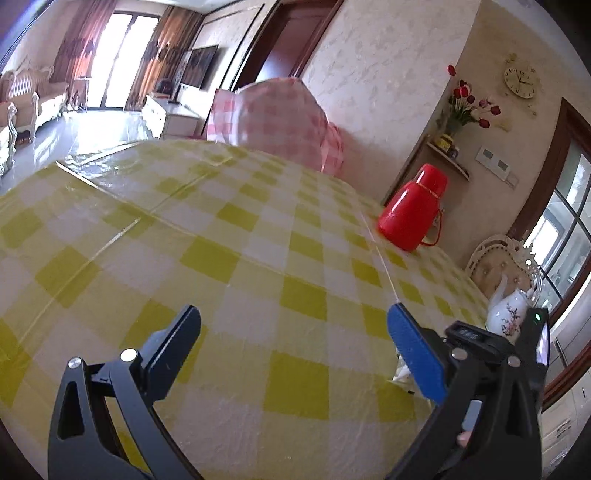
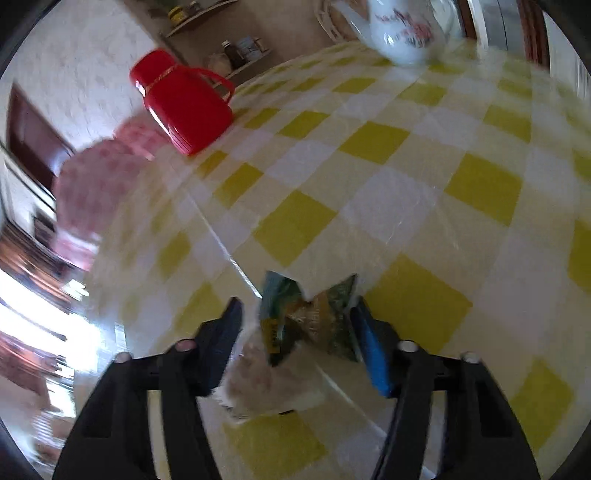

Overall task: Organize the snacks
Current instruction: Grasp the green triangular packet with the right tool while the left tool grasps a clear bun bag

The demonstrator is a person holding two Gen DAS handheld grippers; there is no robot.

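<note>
In the right wrist view my right gripper (image 2: 295,314) is shut on a crumpled snack packet (image 2: 314,314), green and yellow with a clear part hanging below, held above the yellow-checked tablecloth (image 2: 406,177). The view is blurred by motion. In the left wrist view my left gripper (image 1: 295,317) is open and empty, low over the tablecloth (image 1: 221,240). The right gripper's body (image 1: 491,365) shows just to its right.
A red thermos jug (image 1: 412,206) stands near the table's right edge and shows in the right wrist view (image 2: 181,103). A white flowered teapot (image 1: 508,314) (image 2: 402,29) stands near a corner. A pink checked food cover (image 1: 280,114) sits at the far edge.
</note>
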